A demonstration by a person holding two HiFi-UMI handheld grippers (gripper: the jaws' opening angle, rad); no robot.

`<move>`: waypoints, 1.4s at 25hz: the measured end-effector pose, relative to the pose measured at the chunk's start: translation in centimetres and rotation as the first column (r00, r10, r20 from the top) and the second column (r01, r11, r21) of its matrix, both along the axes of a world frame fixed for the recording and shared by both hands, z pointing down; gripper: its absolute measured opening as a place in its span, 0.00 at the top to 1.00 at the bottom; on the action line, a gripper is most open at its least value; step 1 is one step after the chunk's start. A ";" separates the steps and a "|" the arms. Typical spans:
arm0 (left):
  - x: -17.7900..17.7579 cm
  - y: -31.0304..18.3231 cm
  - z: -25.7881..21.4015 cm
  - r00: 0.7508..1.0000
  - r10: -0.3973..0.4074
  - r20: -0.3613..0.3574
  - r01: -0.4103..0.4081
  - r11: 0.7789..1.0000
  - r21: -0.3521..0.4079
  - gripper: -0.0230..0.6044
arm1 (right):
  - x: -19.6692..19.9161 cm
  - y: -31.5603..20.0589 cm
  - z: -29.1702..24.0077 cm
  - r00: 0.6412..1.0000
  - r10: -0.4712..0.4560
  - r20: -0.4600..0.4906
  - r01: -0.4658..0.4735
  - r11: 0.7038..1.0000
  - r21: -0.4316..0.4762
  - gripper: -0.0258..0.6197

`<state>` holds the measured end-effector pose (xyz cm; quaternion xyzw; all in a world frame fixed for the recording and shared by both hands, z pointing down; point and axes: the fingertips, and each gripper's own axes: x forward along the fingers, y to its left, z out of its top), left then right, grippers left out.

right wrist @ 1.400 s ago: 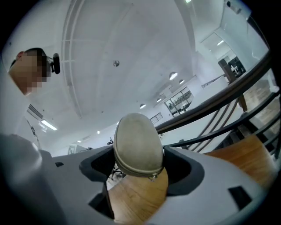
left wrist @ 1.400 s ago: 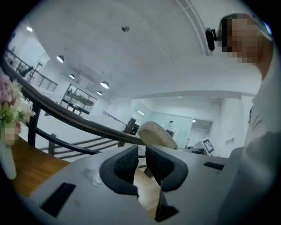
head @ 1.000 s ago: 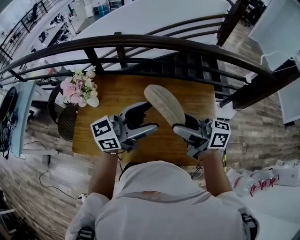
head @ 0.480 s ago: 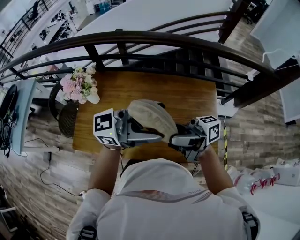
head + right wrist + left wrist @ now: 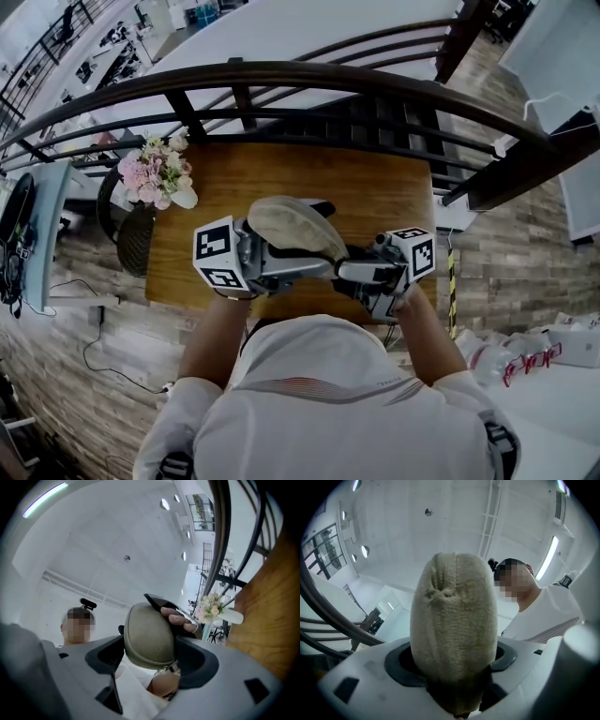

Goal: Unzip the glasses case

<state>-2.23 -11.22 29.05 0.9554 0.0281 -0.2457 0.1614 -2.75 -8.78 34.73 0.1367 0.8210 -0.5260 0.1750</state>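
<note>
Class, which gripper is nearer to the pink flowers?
Left. The left gripper holds the glasses case at the end toward the flowers; the right gripper has its jaws on the case's other end, farther from them.

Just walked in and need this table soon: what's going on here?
A person is holding a beige glasses case above the wooden table, one gripper at each end. The left gripper and the right gripper are both closed on it. The case looks shut, so unzipping has not started.
</note>
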 end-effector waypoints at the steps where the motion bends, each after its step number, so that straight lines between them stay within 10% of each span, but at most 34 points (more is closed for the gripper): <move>1: -0.2 -0.7 0.0 0.999 -0.032 0.001 0.032 0.999 -0.018 0.44 | 0.3 -0.5 -0.1 0.999 0.043 -0.015 -0.043 0.998 0.040 0.38; 5: -1.8 -4.7 0.0 0.978 -0.210 0.023 0.211 0.966 -0.148 0.44 | 2.3 -2.9 -0.5 0.960 0.262 -0.101 -0.236 0.949 0.210 0.37; 8: -2.7 -7.3 0.9 0.946 -0.316 0.078 0.325 0.921 -0.214 0.44 | 3.8 -4.7 -0.1 0.872 0.445 -0.203 -0.349 0.857 0.378 0.38; 12: -4.0 -9.4 2.2 0.904 -0.407 0.129 0.427 0.866 -0.262 0.44 | 3.3 -6.0 2.0 0.686 0.628 -0.367 -0.314 0.711 0.630 0.43; 15: -4.1 -10.1 2.4 0.892 -0.433 0.129 0.451 0.838 -0.306 0.44 | 2.5 -5.8 2.5 0.625 0.669 -0.401 -0.259 0.663 0.702 0.55; 18: -3.5 -10.2 2.3 0.894 -0.430 0.125 0.447 0.838 -0.312 0.44 | 2.2 -5.8 2.8 0.627 0.665 -0.405 -0.272 0.674 0.687 0.66; 26: -3.4 -9.7 1.5 0.916 -0.392 0.089 0.400 0.865 -0.302 0.44 | 1.1 -5.8 4.2 0.754 0.512 -0.411 -0.310 0.830 0.464 0.63; 35: -4.0 -9.9 2.3 0.906 -0.415 0.088 0.419 0.842 -0.340 0.44 | 0.3 -5.6 5.3 0.665 0.557 -0.497 -0.226 0.785 0.577 0.65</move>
